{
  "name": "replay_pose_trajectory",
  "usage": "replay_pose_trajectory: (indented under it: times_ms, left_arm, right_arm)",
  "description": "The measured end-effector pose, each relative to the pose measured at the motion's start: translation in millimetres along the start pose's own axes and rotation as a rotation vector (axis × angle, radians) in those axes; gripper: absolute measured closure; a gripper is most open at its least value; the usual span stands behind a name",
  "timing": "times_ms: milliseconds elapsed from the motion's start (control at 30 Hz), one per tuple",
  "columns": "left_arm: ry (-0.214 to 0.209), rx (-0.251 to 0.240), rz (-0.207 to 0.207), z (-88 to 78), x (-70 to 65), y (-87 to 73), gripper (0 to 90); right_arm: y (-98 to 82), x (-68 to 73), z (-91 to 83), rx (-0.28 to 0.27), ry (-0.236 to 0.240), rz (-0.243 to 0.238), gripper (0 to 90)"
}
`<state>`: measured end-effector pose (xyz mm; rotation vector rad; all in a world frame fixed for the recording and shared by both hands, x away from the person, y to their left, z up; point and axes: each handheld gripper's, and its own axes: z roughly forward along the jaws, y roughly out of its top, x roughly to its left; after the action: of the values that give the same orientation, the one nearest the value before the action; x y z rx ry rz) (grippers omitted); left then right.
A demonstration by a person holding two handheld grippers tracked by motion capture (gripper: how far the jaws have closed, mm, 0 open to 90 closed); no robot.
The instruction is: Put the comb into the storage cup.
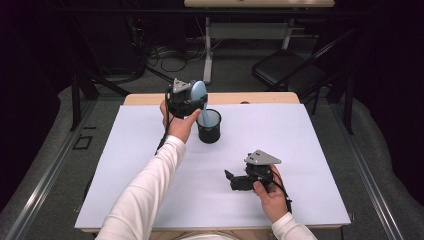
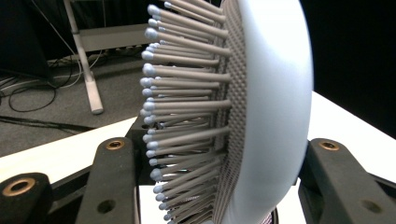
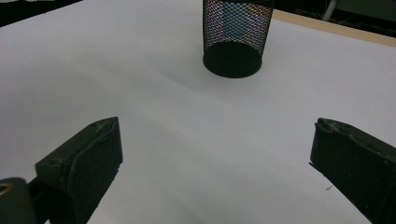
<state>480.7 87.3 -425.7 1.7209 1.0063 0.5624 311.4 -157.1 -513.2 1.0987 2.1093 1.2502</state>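
Observation:
A pale blue hairbrush (image 1: 199,92) stands upright with its handle down inside a black mesh cup (image 1: 209,128) at the back middle of the white table cover (image 1: 310,150). My left gripper (image 1: 187,101) is shut on the brush head just left of the cup. Up close, the grey bristles (image 2: 187,116) point left and the smooth blue back (image 2: 275,107) faces right, with the left gripper (image 2: 222,149) clamping both sides. My right gripper (image 1: 230,181) rests near the front right and points left, open with nothing between its jaws. From the right gripper (image 3: 215,144) the mesh cup (image 3: 236,42) stands ahead.
A wooden table edge (image 1: 260,97) shows behind the white cover. Beyond the table stand a black chair (image 1: 290,70) and a desk leg (image 1: 207,50), with cables (image 1: 170,60) on the floor.

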Motion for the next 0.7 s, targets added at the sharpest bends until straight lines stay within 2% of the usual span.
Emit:
replay_pose_trajectory:
  times_ms: [700]
  left_arm:
    - [0.014, 0.032, 0.000, 10.9, -0.5, -10.8, 48.8]
  right_arm:
    - [-0.1, -0.2, 0.1, 0.000, -0.001, -0.002, 2.0]
